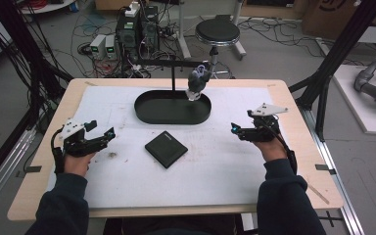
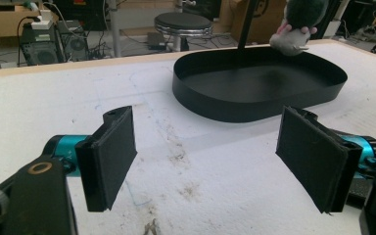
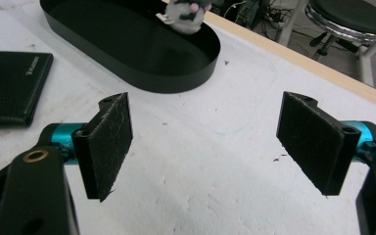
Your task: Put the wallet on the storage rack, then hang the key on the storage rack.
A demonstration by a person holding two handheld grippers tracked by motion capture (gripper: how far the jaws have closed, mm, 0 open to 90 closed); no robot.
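Observation:
A black oval tray (image 1: 172,108) lies at the back middle of the white mat; it also appears ahead in the left gripper view (image 2: 259,85) and in the right gripper view (image 3: 132,46). A small grey plush toy (image 1: 198,81) hangs from a black stand's arm over the tray's right end (image 2: 296,24) (image 3: 183,14). A flat black wallet (image 1: 166,149) lies in the middle of the mat (image 3: 10,85). My left gripper (image 1: 103,132) (image 2: 205,161) rests open at the mat's left. My right gripper (image 1: 237,128) (image 3: 205,142) rests open at the right, with nothing between its jaws.
The white mat (image 1: 210,166) covers most of the wooden table (image 1: 39,176). A black stand (image 1: 172,68) rises behind the tray. A round stool (image 1: 217,32), computer boxes and cables are on the floor beyond the table.

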